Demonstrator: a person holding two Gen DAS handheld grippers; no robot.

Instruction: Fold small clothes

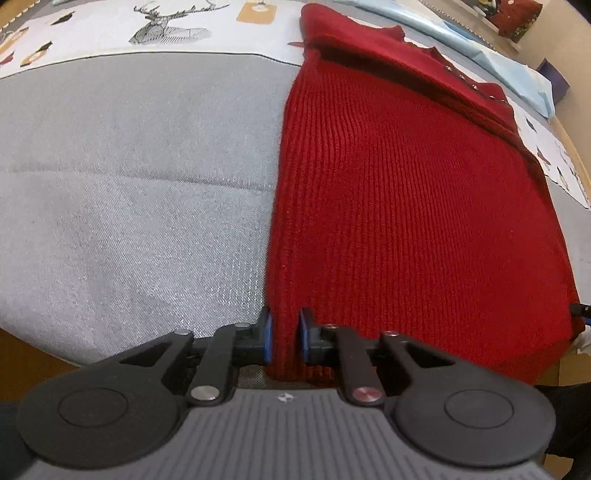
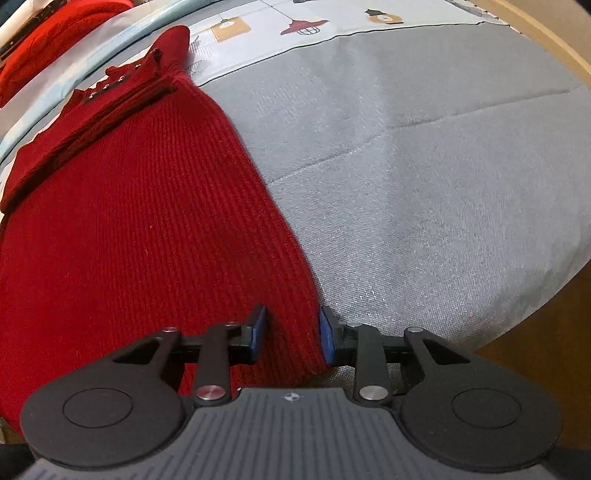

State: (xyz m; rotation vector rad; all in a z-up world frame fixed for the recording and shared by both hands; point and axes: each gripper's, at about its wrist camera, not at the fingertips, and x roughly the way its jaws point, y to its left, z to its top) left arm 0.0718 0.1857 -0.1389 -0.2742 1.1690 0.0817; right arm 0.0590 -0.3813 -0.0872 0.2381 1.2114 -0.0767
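Observation:
A red ribbed knit garment (image 1: 406, 192) lies flat on a grey cloth surface (image 1: 129, 206), its sides folded in and its snap-button neckline at the far end. My left gripper (image 1: 284, 338) is at the garment's near left corner, its blue pads close together with the hem between them. In the right wrist view the same garment (image 2: 140, 221) fills the left half. My right gripper (image 2: 291, 334) is at the near right corner, its pads wider apart, with the hem edge lying between them.
A printed cloth with a deer and tags (image 1: 159, 26) lies beyond the grey cloth. Light blue fabric (image 1: 480, 48) lies at the far right. Another red garment (image 2: 48, 40) lies at the far left of the right wrist view. The wooden table edge (image 2: 554, 44) curves at right.

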